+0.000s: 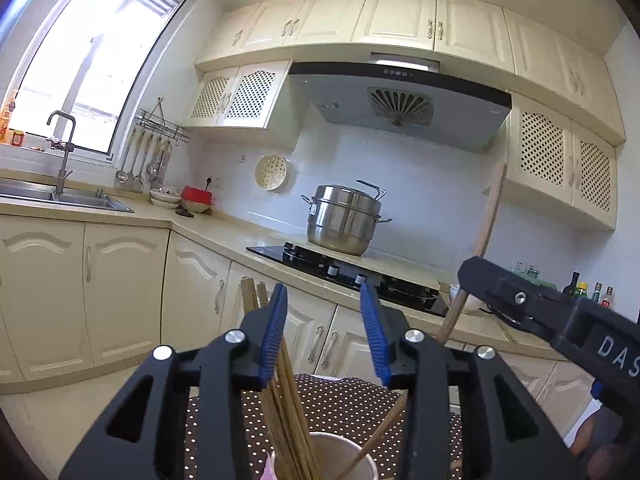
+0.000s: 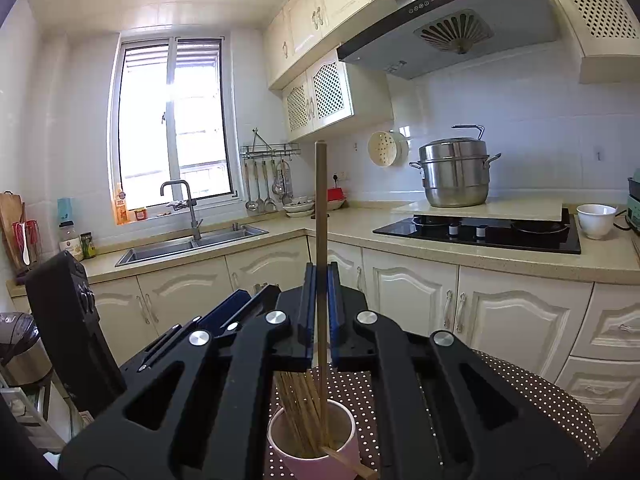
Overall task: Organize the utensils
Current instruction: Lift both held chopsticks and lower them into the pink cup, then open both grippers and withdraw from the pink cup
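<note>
A pink cup [image 2: 312, 450] stands on a brown polka-dot cloth [image 2: 532, 400] and holds several wooden chopsticks [image 2: 298, 412]. My right gripper [image 2: 321, 276] is shut on one upright chopstick [image 2: 321, 200] whose lower end is inside the cup. In the left wrist view the right gripper [image 1: 464, 270] holds that chopstick [image 1: 486, 220] at the right. My left gripper [image 1: 325, 296] is open and empty above the cup [image 1: 332, 456], with the chopsticks [image 1: 286, 408] rising beside its left finger. One chopstick [image 2: 348, 462] leans over the cup's rim.
A kitchen counter [image 2: 360, 228] runs behind, with a sink [image 2: 192, 246], a black hob [image 2: 480, 232], a steel steamer pot [image 2: 456, 174] and a white bowl [image 2: 596, 220]. A bin [image 2: 18, 348] stands at the left.
</note>
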Demonstrator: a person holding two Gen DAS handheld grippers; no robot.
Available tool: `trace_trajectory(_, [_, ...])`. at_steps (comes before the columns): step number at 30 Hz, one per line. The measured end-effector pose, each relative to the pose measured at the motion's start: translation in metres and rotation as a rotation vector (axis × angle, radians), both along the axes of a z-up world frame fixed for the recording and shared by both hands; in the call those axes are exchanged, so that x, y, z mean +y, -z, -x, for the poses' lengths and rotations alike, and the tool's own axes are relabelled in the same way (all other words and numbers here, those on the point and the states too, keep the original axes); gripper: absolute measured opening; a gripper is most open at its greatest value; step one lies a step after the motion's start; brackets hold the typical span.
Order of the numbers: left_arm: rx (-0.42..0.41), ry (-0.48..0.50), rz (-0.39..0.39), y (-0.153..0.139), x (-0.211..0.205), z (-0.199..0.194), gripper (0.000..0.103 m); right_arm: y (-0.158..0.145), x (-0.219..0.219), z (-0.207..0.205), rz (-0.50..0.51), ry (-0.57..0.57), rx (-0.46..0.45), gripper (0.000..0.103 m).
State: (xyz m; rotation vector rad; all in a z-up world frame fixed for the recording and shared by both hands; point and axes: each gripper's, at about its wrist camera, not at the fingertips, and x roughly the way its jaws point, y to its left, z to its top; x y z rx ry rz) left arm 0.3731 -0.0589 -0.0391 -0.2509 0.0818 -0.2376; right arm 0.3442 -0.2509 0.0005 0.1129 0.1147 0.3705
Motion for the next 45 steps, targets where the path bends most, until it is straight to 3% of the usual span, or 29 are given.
trace_trajectory(9, [0.034, -0.049, -0.024, -0.002, 0.011, 0.011, 0.044, -0.002, 0.008, 0.01, 0.06, 0.054, -0.037, 0.006])
trace_trajectory(17, [0.058, -0.071, -0.051, -0.004, 0.018, 0.019, 0.047, 0.005, 0.012, 0.006, 0.081, 0.066, 0.003, 0.006])
trace_trajectory(33, [0.059, -0.091, -0.06, -0.017, 0.027, 0.033, 0.051, 0.004, 0.013, 0.014, 0.082, 0.07, 0.046, 0.007])
trace_trajectory(45, [0.039, -0.075, -0.076, -0.034, 0.028, 0.064, 0.053, -0.009, 0.011, 0.038, 0.091, 0.079, 0.028, 0.008])
